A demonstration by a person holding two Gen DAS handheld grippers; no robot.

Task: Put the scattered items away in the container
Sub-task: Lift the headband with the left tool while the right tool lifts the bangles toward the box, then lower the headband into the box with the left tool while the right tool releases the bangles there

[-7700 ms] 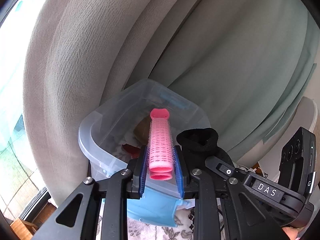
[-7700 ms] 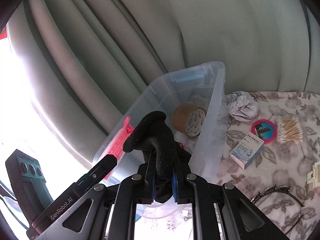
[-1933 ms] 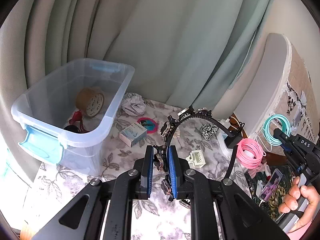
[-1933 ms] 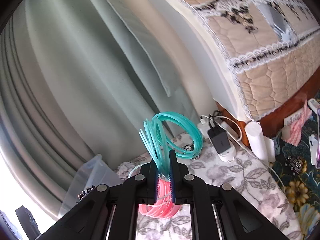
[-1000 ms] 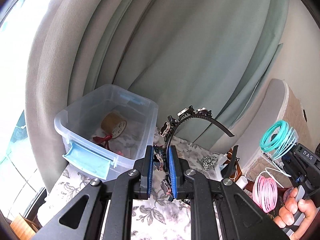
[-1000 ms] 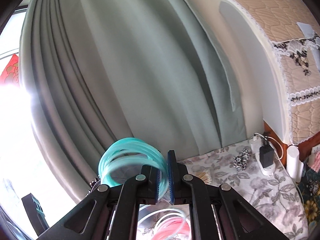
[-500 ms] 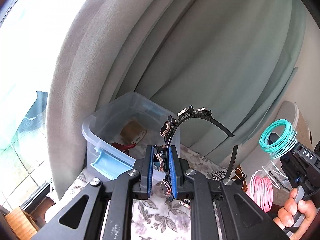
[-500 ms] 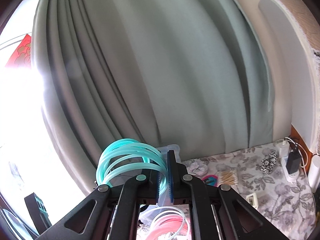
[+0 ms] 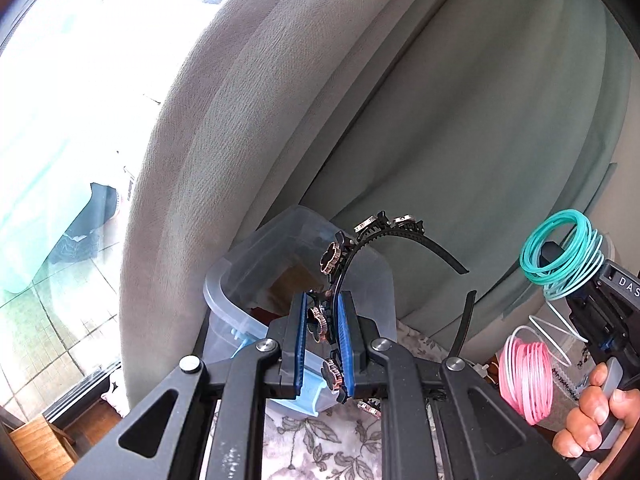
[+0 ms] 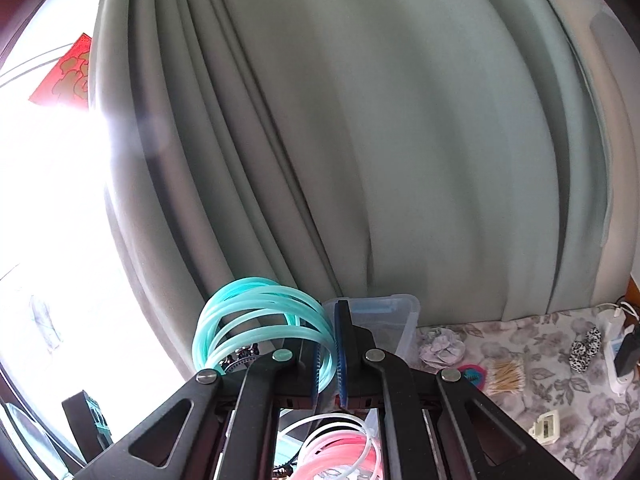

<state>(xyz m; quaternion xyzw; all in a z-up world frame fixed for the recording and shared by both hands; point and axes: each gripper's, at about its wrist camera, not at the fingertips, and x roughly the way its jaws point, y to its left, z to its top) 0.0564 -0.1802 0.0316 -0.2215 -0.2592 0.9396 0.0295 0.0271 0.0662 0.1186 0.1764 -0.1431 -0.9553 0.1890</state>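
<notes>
Headband (image 9: 404, 236), black with flower studs, is clamped in my left gripper (image 9: 322, 330) before the clear storage bin (image 9: 240, 280). My right gripper (image 10: 329, 356) pinches teal tubing coils (image 10: 256, 312), pink coils (image 10: 340, 452) dangling below.

Black headband (image 9: 404, 236) with flower studs, upright, pinched near one end, arching above the bin (image 9: 256, 280). Clear bin with pale blue latch sits on the floral cloth against the curtain, a brown tape roll (image 9: 294, 286) inside. Teal (image 10: 260, 320) and pink coils (image 10: 340, 452), joined by a white strand, are held aloft near the bin; pink one dangles.
</notes>
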